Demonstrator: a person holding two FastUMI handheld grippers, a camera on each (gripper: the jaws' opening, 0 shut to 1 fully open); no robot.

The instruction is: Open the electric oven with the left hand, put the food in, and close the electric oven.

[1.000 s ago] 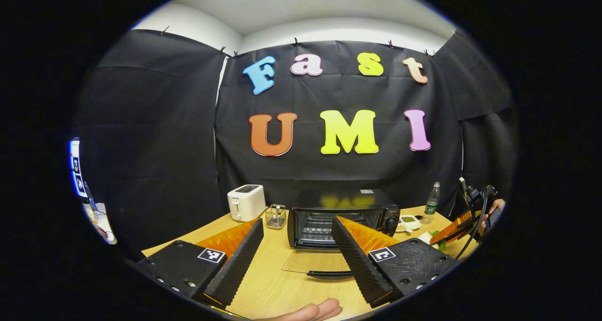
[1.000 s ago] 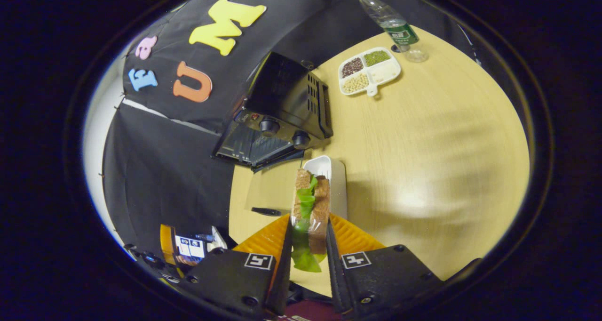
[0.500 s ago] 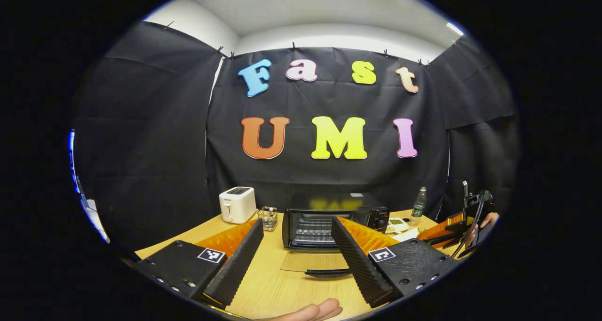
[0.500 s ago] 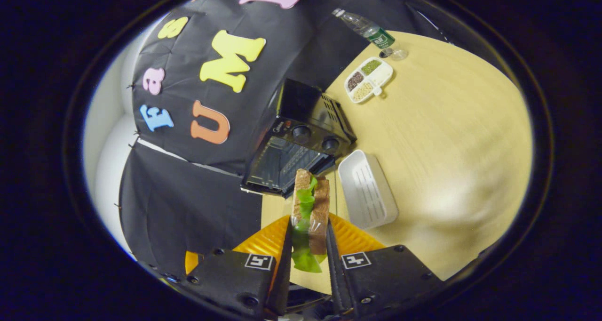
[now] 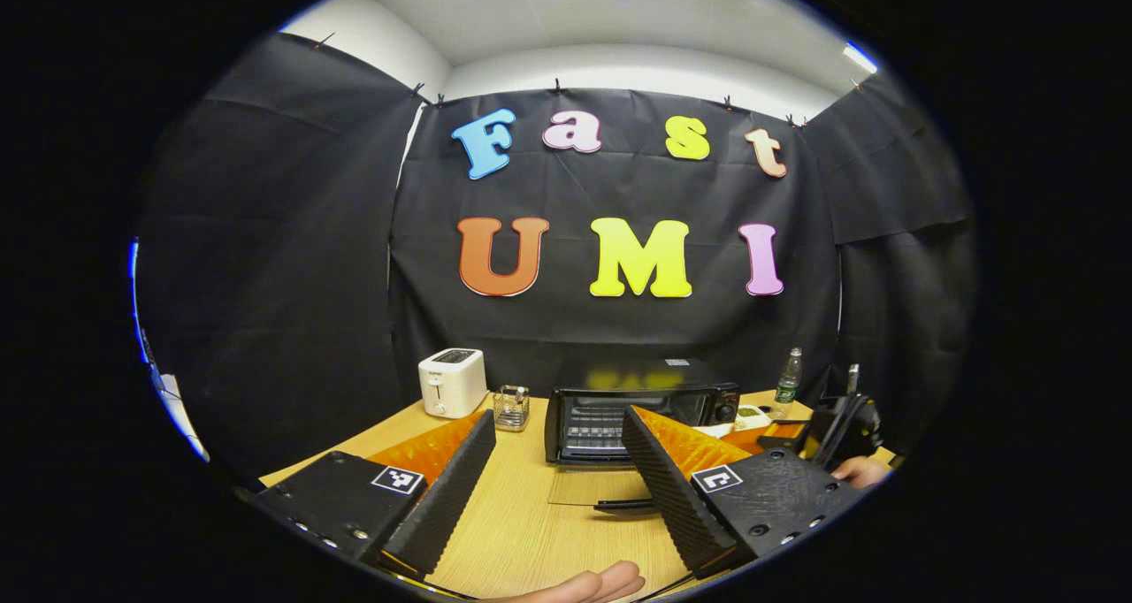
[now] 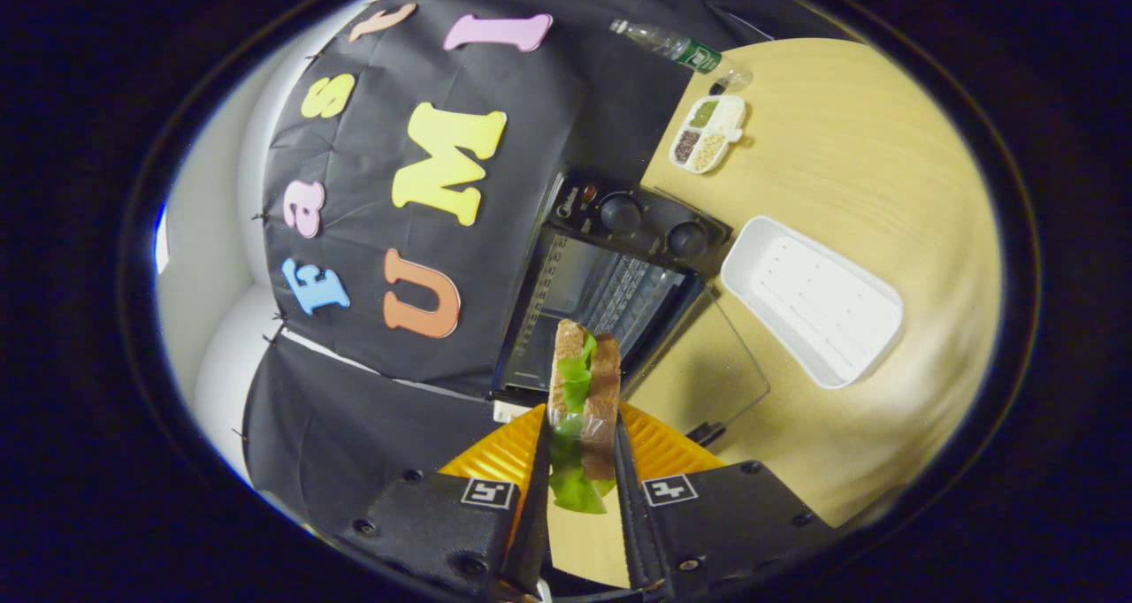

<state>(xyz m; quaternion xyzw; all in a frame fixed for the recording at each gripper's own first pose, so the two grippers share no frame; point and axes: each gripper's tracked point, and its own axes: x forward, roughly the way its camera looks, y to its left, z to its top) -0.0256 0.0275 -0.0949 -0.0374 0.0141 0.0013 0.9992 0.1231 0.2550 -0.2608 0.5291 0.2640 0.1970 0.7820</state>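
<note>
The black electric oven [image 5: 637, 404] stands at the back of the wooden table with its glass door [image 5: 597, 488] folded down flat. My left gripper [image 5: 558, 419] hovers open in front of it, nothing between its fingers. In the right gripper view the oven [image 6: 610, 289] lies just ahead, its wire rack showing through the open mouth and the door [image 6: 707, 369] flat on the table. My right gripper [image 6: 579, 422] is shut on a sandwich [image 6: 579, 382] of brown bread and green lettuce, held edge-up in front of the opening. That gripper [image 5: 818, 431] also appears at the far right of the left gripper view.
A white empty tray [image 6: 814, 298] sits beside the oven. A divided dish of grains [image 6: 707, 134] and a water bottle [image 6: 681, 48] stand farther back. A white toaster [image 5: 453, 382] and a small wire holder [image 5: 513, 407] stand left of the oven. A hand [image 5: 579, 583] shows at the bottom.
My right gripper has lifted the sandwich off the white tray and swung it over in front of the open oven. The left gripper has stayed open, drawing back a little.
</note>
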